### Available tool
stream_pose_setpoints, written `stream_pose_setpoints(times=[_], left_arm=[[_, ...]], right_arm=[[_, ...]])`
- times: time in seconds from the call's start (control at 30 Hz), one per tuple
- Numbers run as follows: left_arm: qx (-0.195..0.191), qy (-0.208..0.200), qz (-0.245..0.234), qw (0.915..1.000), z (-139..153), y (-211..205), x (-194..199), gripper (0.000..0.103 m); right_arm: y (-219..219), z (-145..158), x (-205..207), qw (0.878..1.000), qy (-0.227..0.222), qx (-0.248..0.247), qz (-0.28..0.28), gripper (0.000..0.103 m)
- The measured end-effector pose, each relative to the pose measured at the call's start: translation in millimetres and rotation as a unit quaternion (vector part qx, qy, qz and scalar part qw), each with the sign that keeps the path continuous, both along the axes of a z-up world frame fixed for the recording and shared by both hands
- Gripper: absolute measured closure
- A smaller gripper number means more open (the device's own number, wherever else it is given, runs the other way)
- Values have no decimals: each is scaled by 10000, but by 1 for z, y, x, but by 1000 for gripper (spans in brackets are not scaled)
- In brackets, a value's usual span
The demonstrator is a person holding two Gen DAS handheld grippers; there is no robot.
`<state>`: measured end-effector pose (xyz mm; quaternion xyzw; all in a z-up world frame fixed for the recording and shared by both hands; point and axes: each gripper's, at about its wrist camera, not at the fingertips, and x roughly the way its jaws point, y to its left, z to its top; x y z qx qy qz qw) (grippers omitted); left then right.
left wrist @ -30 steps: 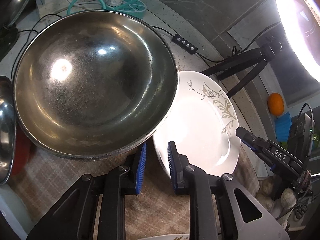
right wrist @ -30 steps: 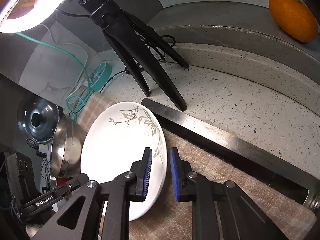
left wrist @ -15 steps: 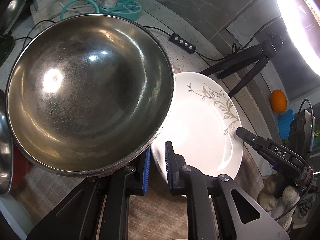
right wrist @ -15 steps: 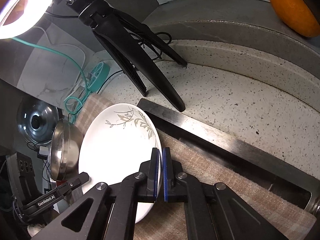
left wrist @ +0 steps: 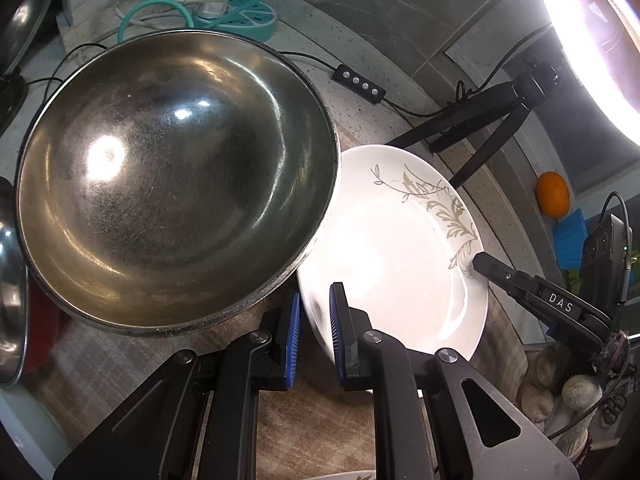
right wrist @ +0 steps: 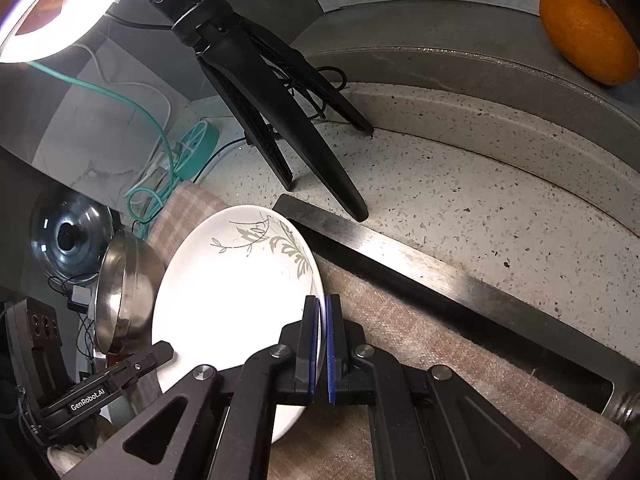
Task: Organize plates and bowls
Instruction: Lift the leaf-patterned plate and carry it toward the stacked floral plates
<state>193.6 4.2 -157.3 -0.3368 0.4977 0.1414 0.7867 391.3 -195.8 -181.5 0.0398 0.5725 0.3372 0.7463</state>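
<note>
Through my left wrist camera, far to the left of my jaws, a sliver of a second shiny steel bowl (left wrist: 10,300) sat over something red at the frame's edge. Ahead and left of my jaws, the large round stainless-steel bowl (left wrist: 176,180) filled most of the view, tilted with its hollow towards me, its near rim just beyond my left pad. Its right rim overlapped the left edge of the white ceramic plate with a grey leaf pattern (left wrist: 400,252). My left gripper (left wrist: 314,340) had its jaws apart, straddling the plate's near rim, with a gap showing on the left side; I could not tell whether the right pad touched the plate. Below the jaws lay the beige checked cloth (left wrist: 132,368). To the right of the plate, the black fingers of my right gripper (left wrist: 480,262) met its far edge.

From my right wrist camera, left of my jaws, the steel bowl's outer wall (right wrist: 124,292) pressed close against the plate (right wrist: 224,300), leaving no free room on that side. My right gripper (right wrist: 320,344) was clamped on the plate's right rim, blue pads nearly together with the thin edge between them. Right of my jaws, the cloth (right wrist: 420,360) ran bare up to a flat steel strip (right wrist: 400,264). Beyond it stretched speckled white counter (right wrist: 460,196), with black tripod legs (right wrist: 312,152) standing ahead of the jaws and an orange fruit (right wrist: 588,32) on the ledge far right.
</note>
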Motion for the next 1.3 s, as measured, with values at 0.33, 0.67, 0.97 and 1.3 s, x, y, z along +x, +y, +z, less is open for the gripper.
stream_pose_setpoints(times=[0.33,0.67,0.97,1.3], left_arm=[[87,57,-207,9997,-4,-1,8,91],[361,-102,-413,9984,17,-10,4,91],[312,-283,-654,9970,34,-19,-5,91],[254,-465,-990,9937,55,-30,-21,91]], right_arm=[[-2,-3,-1,9999,9,-109,104,100],[-10,9,-9,10000,-70,-30,19,99],[-29,34,-25,9997,-195,43,-164,99],[-49,63,-55,9983,-356,99,-460,99]])
